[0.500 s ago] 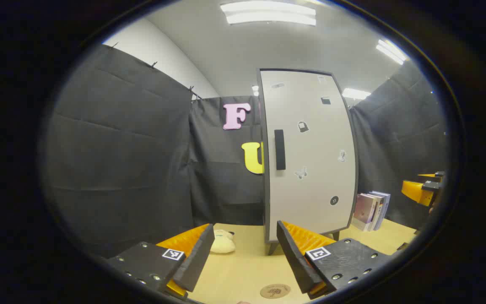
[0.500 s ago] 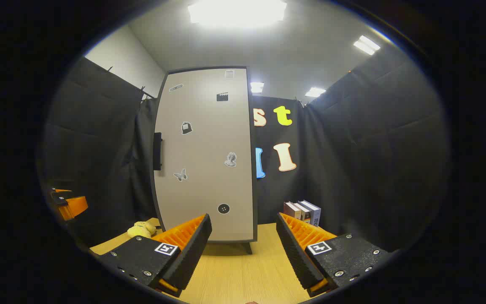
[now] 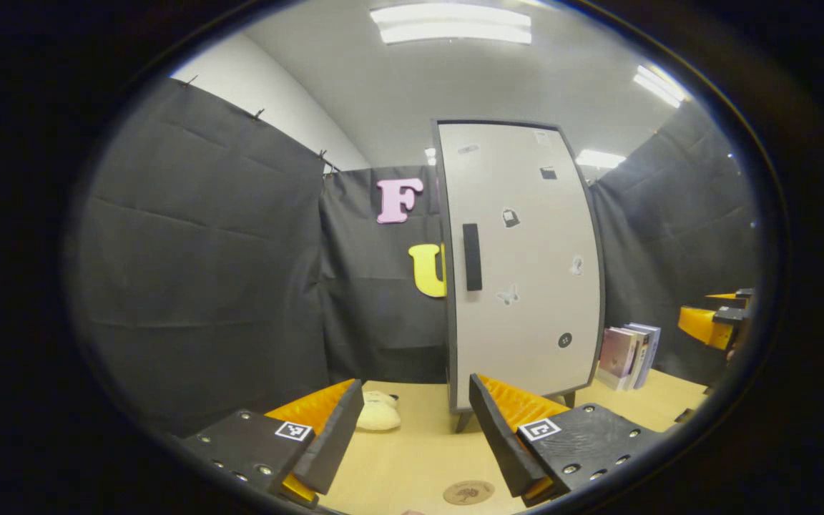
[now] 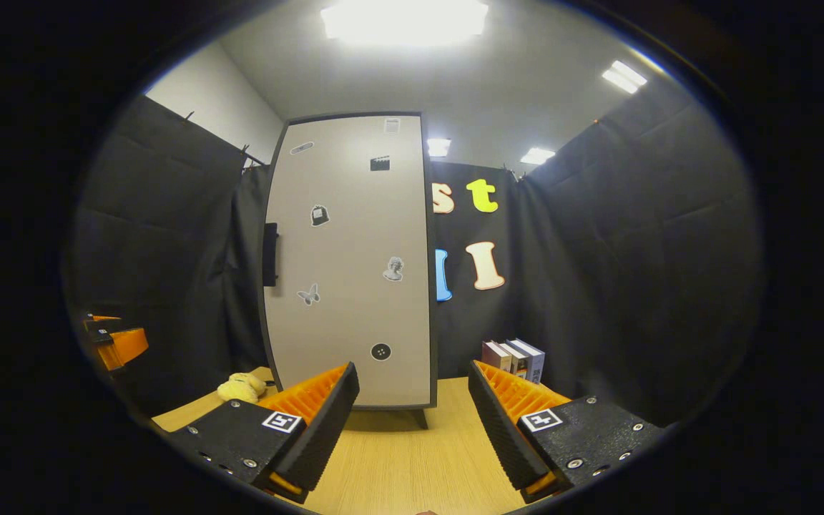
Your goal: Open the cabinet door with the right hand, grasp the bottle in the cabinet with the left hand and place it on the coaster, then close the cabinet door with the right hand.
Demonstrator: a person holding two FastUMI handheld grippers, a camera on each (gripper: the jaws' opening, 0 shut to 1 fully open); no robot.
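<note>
Pale grey cabinet door (image 3: 523, 265) closed, dark handle (image 3: 472, 256) at its left edge. Round coaster (image 3: 468, 492) on the wooden table (image 4: 398, 465) before the cabinet. Left gripper (image 3: 415, 436) and right gripper (image 4: 412, 429) both spread apart, empty, short of the door. Books (image 4: 516, 360) right of the cabinet.

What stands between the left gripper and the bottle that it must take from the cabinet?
The cabinet door is shut, so it stands between the left gripper and the bottle, which is hidden behind it. The right gripper is open and apart from the door handle. The coaster lies bare on the table.
</note>
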